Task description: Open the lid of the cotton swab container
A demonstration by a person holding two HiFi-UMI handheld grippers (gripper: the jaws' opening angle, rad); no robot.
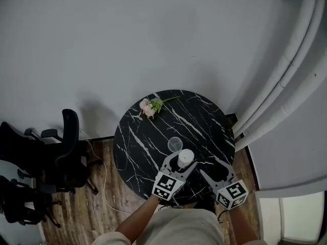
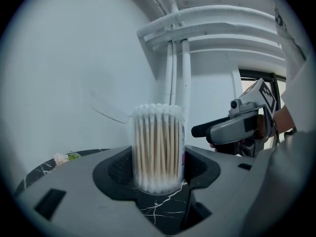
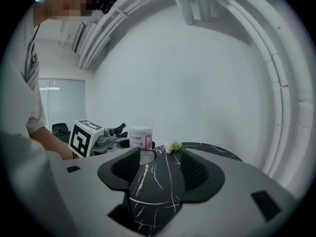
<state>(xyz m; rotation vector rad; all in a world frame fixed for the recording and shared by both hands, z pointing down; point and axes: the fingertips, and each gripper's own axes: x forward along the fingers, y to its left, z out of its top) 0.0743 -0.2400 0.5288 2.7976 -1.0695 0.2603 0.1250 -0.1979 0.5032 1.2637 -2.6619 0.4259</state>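
Note:
The cotton swab container [image 1: 185, 158] is a clear round tub packed with upright swabs, standing near the front edge of the black marble table [image 1: 148, 142]. Its clear lid [image 1: 174, 144] is swung up off the top and leans out from the far-left rim, leaving the swab tips bare. My left gripper [image 1: 181, 161] is shut on the container [image 2: 158, 152], whose sides fill the gap between the pads; the lid [image 2: 109, 108] shows as a faint tilted sheet. My right gripper [image 1: 212, 167] is open and empty to the right of the container [image 3: 140, 138], a little apart from it.
A small pink flower sprig [image 1: 149, 107] lies at the table's far left edge. Black office chairs [image 1: 66, 147] stand on the wooden floor to the left, with a white cable [image 1: 104, 188] beside them. White curved panels [image 1: 286, 86] rise close on the right.

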